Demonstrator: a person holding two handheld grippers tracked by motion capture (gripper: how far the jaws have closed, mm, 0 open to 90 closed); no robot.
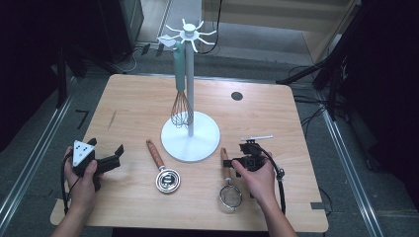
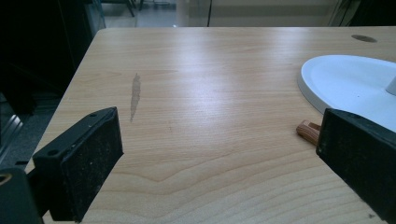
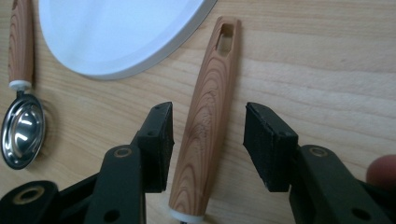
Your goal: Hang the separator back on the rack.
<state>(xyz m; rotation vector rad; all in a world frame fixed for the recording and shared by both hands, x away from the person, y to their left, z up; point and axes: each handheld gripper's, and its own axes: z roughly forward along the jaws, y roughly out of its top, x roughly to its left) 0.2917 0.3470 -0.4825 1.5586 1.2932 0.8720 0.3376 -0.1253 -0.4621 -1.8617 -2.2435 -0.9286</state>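
Strainer (image 1: 229, 190): wood-grain handle (image 3: 208, 121), slotted end, round mesh bowl.

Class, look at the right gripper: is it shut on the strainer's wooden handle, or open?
Open. The right gripper straddles the strainer's wooden handle, but a gap of table shows between each pad and the wood.

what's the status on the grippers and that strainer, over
Right gripper open, jaws straddling the strainer's wooden handle, pads not touching. Left gripper open, empty, over bare table. Strainer flat beside the white rack base. Nothing blocking.
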